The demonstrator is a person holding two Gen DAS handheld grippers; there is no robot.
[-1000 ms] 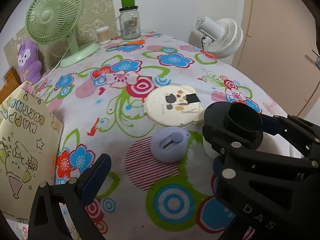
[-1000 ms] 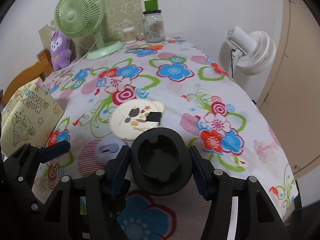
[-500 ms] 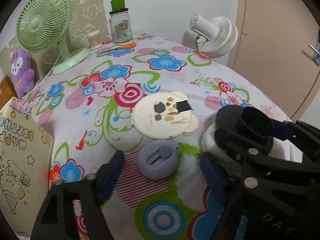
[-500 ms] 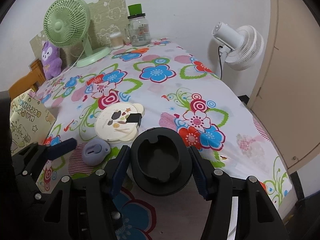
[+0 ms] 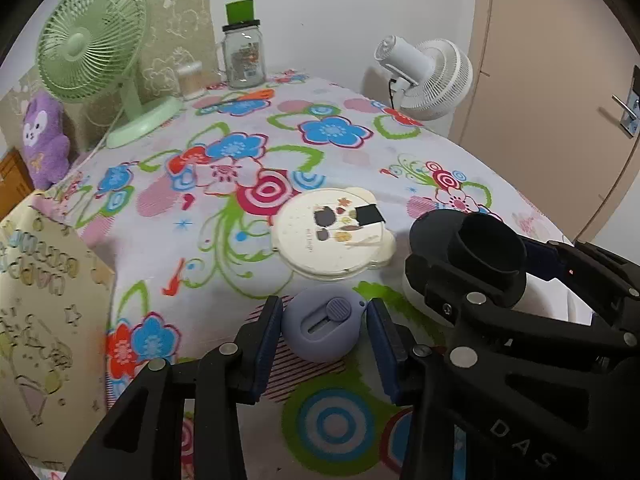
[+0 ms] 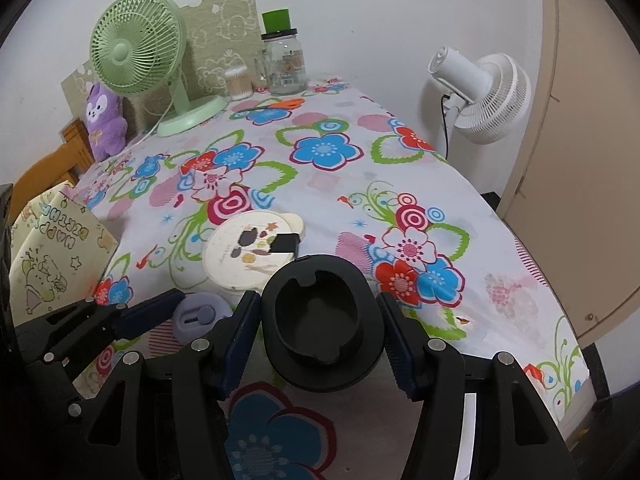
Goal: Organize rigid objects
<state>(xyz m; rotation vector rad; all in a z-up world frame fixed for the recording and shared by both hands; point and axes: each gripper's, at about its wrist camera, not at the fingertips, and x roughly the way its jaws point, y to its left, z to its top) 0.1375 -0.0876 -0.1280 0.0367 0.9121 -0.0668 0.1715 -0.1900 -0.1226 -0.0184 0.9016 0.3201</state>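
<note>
Flanking lilac disc [image 5: 322, 328], cream lid [image 5: 330, 234] beyond

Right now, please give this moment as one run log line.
left tongs: open, straddling purple disc on tablecloth | right tongs: shut on black cup holder | round cream lid: untouched

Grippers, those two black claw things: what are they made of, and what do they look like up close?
Both look alike. The left gripper and right gripper have angular black frames with triangular cut-outs, round silver bolt heads at the joints, and dark blue ribbed pads lining the fingers. Pale letters "DAS" mark the right one's frame. No cables or sleeves show.
</note>
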